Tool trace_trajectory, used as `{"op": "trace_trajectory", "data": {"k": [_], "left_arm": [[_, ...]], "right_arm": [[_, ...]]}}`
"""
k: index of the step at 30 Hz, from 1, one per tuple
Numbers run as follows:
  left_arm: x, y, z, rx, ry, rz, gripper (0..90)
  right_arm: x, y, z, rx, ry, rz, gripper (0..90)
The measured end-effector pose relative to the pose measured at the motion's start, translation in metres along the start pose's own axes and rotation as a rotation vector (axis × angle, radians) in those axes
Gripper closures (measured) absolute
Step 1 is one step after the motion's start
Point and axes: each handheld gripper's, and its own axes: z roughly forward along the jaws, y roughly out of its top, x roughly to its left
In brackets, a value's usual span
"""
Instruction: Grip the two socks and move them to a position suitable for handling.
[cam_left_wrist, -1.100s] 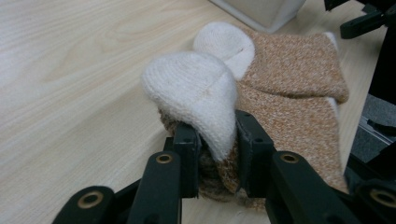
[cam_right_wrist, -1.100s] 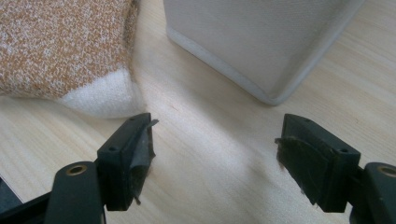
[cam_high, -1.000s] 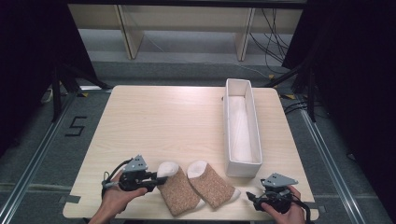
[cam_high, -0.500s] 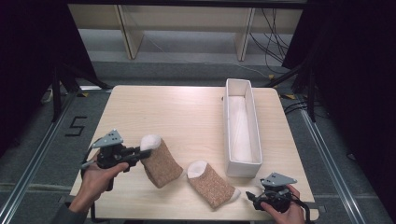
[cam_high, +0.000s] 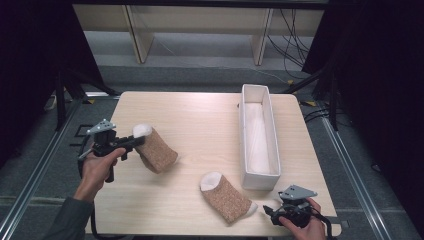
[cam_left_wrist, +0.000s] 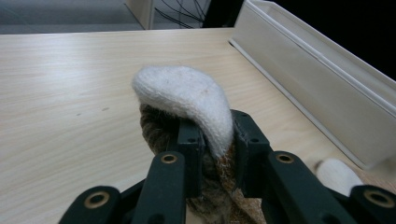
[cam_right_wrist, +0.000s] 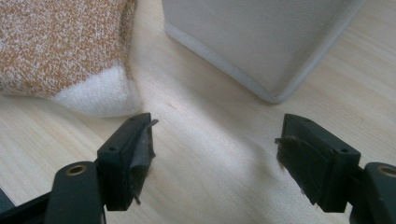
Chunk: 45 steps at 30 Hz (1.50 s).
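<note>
Jaws of the left gripper (cam_high: 131, 141) are closed on the white cuff of a brown speckled sock (cam_high: 156, 151), which the person's left hand (cam_high: 95, 170) holds lifted above the left part of the wooden table (cam_high: 200, 120). In the left gripper view the two black fingers (cam_left_wrist: 189, 154) press the thick white edge of this sock (cam_left_wrist: 187, 100) from both sides, and the brown knit hangs down between them. No brand, label or writing can be read on the sock or on the gripper.

The right gripper (cam_high: 268, 211) rests at the near right edge of the table, in the right hand (cam_high: 300, 227). Its jaws stand wide apart and nothing is between them; in the right gripper view bare wood lies between the pads (cam_right_wrist: 140, 154). Just beside its left jaw is the white toe of a second sock (cam_right_wrist: 60, 51), not touching it. This second sock (cam_high: 227, 197) lies flat on the table, near the front, its toe close to the near end of the white box (cam_high: 272, 145).

The box is long and narrow and stands along the right side of the table; its near corner (cam_right_wrist: 275, 95) is close in front of the right gripper. I can read no text on it. Between the two socks and toward the far edge, the table top is free, with wide room.
</note>
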Motion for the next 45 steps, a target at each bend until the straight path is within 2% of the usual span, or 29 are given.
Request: {"op": "trace_trajectory", "data": {"k": [2,3,4,7,8,9,10,12,13,16,17,20,21,23,24,25,26,27,30,31,32,34,37,38,41,42,43,44,45], "left_arm": [[0.004,-0.001,0.003,0.002,0.025,-0.005,74.7],[0.006,-0.003,0.006,0.003,0.035,-0.006,74.8],[0.007,-0.006,0.008,0.008,0.040,-0.011,74.7],[0.013,-0.016,0.012,0.021,0.064,-0.016,74.5],[0.015,-0.021,0.013,0.033,0.079,-0.014,74.4],[0.017,-0.025,0.013,0.037,0.086,-0.017,74.2],[0.020,-0.029,0.014,0.036,0.093,-0.026,74.0],[0.026,-0.040,0.014,0.048,0.131,-0.027,73.8],[0.029,-0.044,0.015,0.075,0.149,-0.021,73.5],[0.037,-0.058,0.016,0.103,0.165,-0.034,71.5],[0.039,-0.061,0.015,0.115,0.165,-0.038,69.3],[0.044,-0.061,0.011,0.132,0.153,-0.053,57.4],[0.045,-0.059,0.009,0.140,0.161,-0.057,51.7],[0.046,-0.056,0.007,0.149,0.179,-0.080,40.1],[0.049,-0.054,0.004,0.159,0.178,-0.066,37.1],[0.052,-0.051,0.002,0.143,0.197,-0.066,36.4],[0.053,-0.050,0.001,0.125,0.206,-0.081,35.9],[0.056,-0.049,0.000,0.103,0.217,-0.097,35.8],[0.062,-0.048,0.001,0.109,0.218,-0.113,36.0],[0.063,-0.049,0.004,0.121,0.217,-0.108,36.0],[0.063,-0.050,0.007,0.127,0.215,-0.108,36.1],[0.064,-0.050,0.013,0.157,0.210,-0.090,37.3],[0.065,-0.050,0.024,0.182,0.228,-0.061,38.4],[0.064,-0.050,0.027,0.193,0.238,-0.035,39.7],[0.060,-0.053,0.032,0.222,0.260,0.048,58.2],[0.058,-0.053,0.032,0.212,0.276,0.073,65.3],[0.056,-0.053,0.033,0.192,0.278,0.070,71.1],[0.054,-0.051,0.031,0.188,0.280,0.085,76.4],[0.051,-0.049,0.030,0.162,0.280,0.088,79.8]], "right_arm": [[-0.001,0.000,0.000,0.001,0.002,0.000,26.9],[0.001,0.000,0.000,0.005,0.005,0.023,26.9],[0.000,0.000,0.001,0.006,0.004,0.001,26.9],[0.001,0.000,0.000,0.013,0.009,0.017,26.9],[0.002,0.000,0.001,0.004,0.009,0.014,26.9],[-0.001,0.000,0.002,0.000,0.003,-0.031,26.9],[0.003,0.000,0.002,0.011,0.010,0.020,26.9],[0.002,0.000,0.002,0.009,0.010,0.003,26.8],[0.002,0.000,0.002,0.009,0.011,0.009,26.8],[0.001,0.000,0.002,0.018,0.008,-0.007,26.8],[0.003,0.000,0.002,0.017,0.009,0.022,26.9],[0.004,0.000,0.002,0.018,0.012,0.016,26.8],[0.002,0.000,0.002,0.016,0.010,-0.004,26.6],[0.003,0.000,0.002,0.023,0.013,0.011,26.3],[0.003,0.000,0.002,0.025,0.014,0.014,26.3],[0.003,0.001,0.002,0.025,0.013,0.013,26.3],[0.002,0.000,0.003,0.017,0.010,-0.004,26.3],[0.002,0.000,0.002,0.022,0.011,0.004,26.3],[0.003,0.000,0.002,0.031,0.016,0.012,26.3],[0.002,0.000,0.003,0.024,0.013,-0.009,26.3],[0.003,0.000,0.003,0.026,0.014,0.011,26.3],[0.002,0.000,0.004,0.025,0.014,-0.006,26.3],[0.002,0.000,0.004,0.026,0.013,-0.011,26.3],[0.002,0.000,0.004,0.023,0.012,-0.015,26.3],[0.003,0.000,0.004,0.029,0.012,-0.017,26.3],[0.003,0.000,0.004,0.030,0.013,-0.019,26.3],[0.003,0.001,0.004,0.035,0.016,-0.009,26.3],[0.003,0.000,0.004,0.034,0.014,-0.015,26.3],[0.003,0.000,0.004,0.033,0.013,-0.020,26.3]]}}
